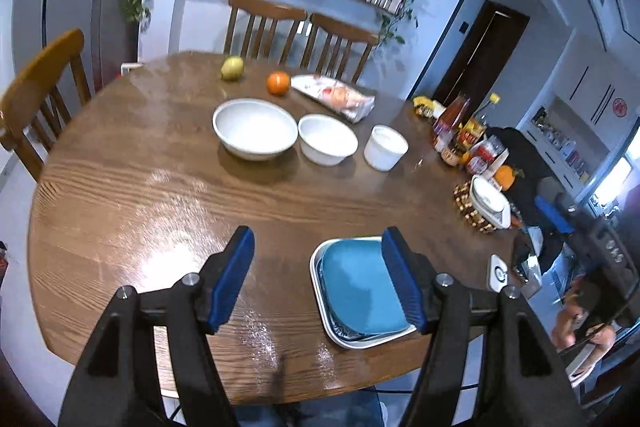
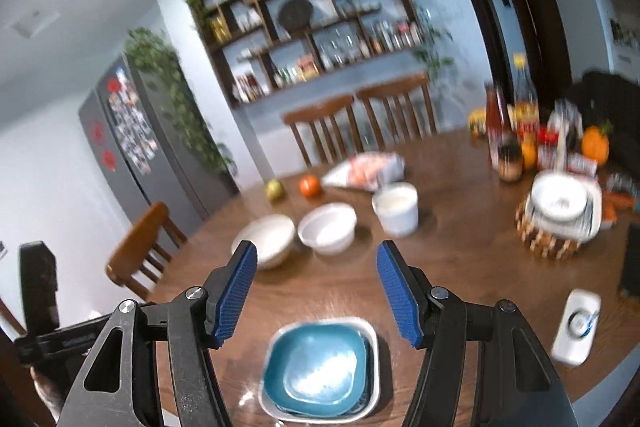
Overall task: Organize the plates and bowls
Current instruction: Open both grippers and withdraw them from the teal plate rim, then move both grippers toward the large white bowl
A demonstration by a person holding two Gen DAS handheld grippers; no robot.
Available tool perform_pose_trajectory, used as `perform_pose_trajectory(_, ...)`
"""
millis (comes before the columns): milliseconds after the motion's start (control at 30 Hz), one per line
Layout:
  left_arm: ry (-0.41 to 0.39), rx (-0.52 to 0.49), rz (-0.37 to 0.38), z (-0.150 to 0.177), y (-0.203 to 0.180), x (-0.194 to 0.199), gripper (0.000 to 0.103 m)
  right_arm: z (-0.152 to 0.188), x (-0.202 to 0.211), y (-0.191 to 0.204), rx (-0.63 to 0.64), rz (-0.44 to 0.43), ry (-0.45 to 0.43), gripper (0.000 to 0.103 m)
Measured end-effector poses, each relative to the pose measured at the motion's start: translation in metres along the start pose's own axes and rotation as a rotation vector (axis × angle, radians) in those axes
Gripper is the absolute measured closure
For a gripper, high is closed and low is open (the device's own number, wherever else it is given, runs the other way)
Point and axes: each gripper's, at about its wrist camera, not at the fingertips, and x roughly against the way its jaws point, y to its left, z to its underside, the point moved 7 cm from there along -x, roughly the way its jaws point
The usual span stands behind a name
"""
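A stack of square plates, a blue plate (image 1: 358,291) on a white one (image 1: 320,301), sits near the table's front edge; it also shows in the right wrist view (image 2: 320,367). Three white bowls stand in a row mid-table: a large bowl (image 1: 255,129) (image 2: 266,239), a medium bowl (image 1: 328,139) (image 2: 328,229) and a tall small bowl (image 1: 385,147) (image 2: 397,209). My left gripper (image 1: 318,279) is open and empty above the table, its right finger over the blue plate. My right gripper (image 2: 316,291) is open and empty above the plate stack.
A pear (image 1: 232,68), an orange (image 1: 278,83) and a plastic snack bag (image 1: 336,95) lie behind the bowls. Bottles and jars (image 1: 460,131) crowd the right edge, with dishes on a woven trivet (image 2: 560,215). A white device (image 2: 576,325) lies front right. Wooden chairs (image 1: 264,23) ring the table.
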Motion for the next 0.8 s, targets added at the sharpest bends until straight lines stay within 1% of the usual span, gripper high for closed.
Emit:
perform_pose_trajectory(100,-0.013,-0.027,0.027,-0.006,-0.007,0.013,0.037,-0.020,0.026,0.017,0.035,-0.025,-0.069,0.040)
perform_pose_trajectory(133,-0.011,-0.034,0.026,-0.006,-0.008,0.016,0.037,-0.023,0.031,0.021,0.046,-0.028,-0.078,0.040)
perform_pose_trajectory(233,0.001,-0.035,0.030,-0.006,-0.009,0.022,0.038,-0.030,0.040,0.031,0.054,-0.061,-0.069,0.040)
perform_pose_trajectory(300,0.004,-0.036,0.032,-0.006,-0.012,0.025,0.038,-0.036,0.048,0.038,0.054,-0.118,-0.057,0.040)
perform_pose_trajectory(333,-0.004,-0.045,0.037,-0.007,-0.014,0.029,0.038,-0.038,0.052,0.040,0.055,-0.128,-0.062,0.040)
perform_pose_trajectory(433,-0.026,-0.064,0.025,-0.011,-0.018,0.041,0.037,-0.052,0.075,0.048,0.088,-0.099,-0.121,0.040)
perform_pose_trajectory(533,-0.054,-0.090,-0.004,-0.014,-0.020,0.051,0.037,-0.062,0.096,0.057,0.089,-0.150,-0.143,0.040)
perform_pose_trajectory(600,-0.055,-0.095,-0.020,-0.013,-0.020,0.056,0.037,-0.065,0.107,0.060,0.105,-0.147,-0.166,0.040)
perform_pose_trajectory(667,-0.051,-0.099,-0.003,-0.015,-0.023,0.060,0.037,-0.069,0.121,0.061,0.113,-0.139,-0.197,0.040)
perform_pose_trajectory(700,-0.051,-0.109,-0.008,-0.016,-0.025,0.062,0.037,-0.071,0.126,0.061,0.105,-0.155,-0.205,0.040)
perform_pose_trajectory(733,-0.062,-0.119,-0.016,-0.019,-0.027,0.066,0.037,-0.074,0.136,0.058,0.080,-0.197,-0.221,0.040)
perform_pose_trajectory(800,-0.089,-0.123,-0.040,-0.023,-0.029,0.075,0.037,-0.079,0.148,0.053,0.038,-0.244,-0.223,0.039)
